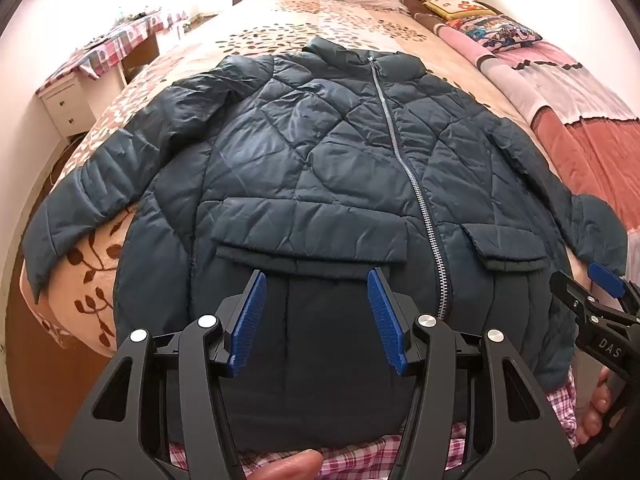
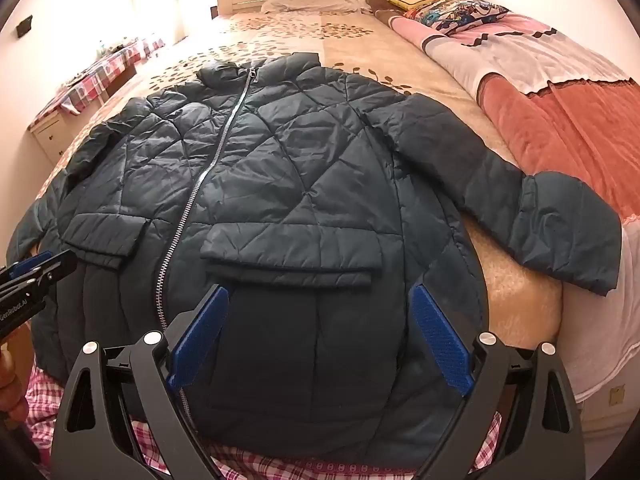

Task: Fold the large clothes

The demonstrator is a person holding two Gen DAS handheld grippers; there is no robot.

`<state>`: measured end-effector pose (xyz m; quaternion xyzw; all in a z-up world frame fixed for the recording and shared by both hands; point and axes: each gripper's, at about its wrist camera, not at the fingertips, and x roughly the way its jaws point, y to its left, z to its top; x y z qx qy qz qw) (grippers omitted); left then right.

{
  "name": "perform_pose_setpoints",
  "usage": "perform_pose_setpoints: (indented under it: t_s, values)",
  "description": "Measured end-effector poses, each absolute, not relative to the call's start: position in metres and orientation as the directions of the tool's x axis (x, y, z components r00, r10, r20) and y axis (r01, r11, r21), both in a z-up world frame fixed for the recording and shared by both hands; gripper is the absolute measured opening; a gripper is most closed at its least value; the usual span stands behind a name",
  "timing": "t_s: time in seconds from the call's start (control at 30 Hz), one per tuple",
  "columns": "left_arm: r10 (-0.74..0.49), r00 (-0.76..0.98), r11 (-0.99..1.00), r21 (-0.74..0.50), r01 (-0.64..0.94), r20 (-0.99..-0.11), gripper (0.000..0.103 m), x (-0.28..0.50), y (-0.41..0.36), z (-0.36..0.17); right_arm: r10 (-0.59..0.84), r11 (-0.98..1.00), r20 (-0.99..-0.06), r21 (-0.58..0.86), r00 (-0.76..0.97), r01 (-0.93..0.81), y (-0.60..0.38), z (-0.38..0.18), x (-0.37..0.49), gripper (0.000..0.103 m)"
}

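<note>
A dark teal quilted jacket (image 1: pixel 304 152) (image 2: pixel 304 184) lies front up and zipped on the bed, collar far, hem near me and drooping over the bed's edge. Its sleeves spread out to both sides: one (image 1: pixel 80 208) towards the left edge, the other (image 2: pixel 552 220) towards the right. My left gripper (image 1: pixel 317 276) hovers open above the lower left panel, just below a pocket flap (image 1: pixel 308 248), with nothing between its blue pads. My right gripper (image 2: pixel 320 288) hangs wide open over the lower right panel and also holds nothing. Each gripper shows at the edge of the other's view.
The bed (image 1: pixel 256 36) has a leaf-patterned cover. A pink and red blanket (image 2: pixel 560 112) and pillows (image 2: pixel 452 10) lie along its right side. A white drawer unit under a checked cloth (image 1: pixel 68 100) stands at the left. The person's plaid clothing (image 2: pixel 280 460) is below the hem.
</note>
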<state>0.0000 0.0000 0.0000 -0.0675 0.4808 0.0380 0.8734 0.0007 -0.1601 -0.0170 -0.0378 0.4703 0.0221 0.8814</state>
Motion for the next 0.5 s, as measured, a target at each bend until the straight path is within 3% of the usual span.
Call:
perform_pose_setpoints:
  t_s: [0.5]
  values:
    - [-0.012, 0.514, 0.986, -0.097, -0.138, -0.858, 0.053, -0.0013, 0.0003, -0.0045, 0.008, 0.997, -0.838, -0.038, 0.546, -0.073, -0.1608, -0.0213, 0.001, 0.091]
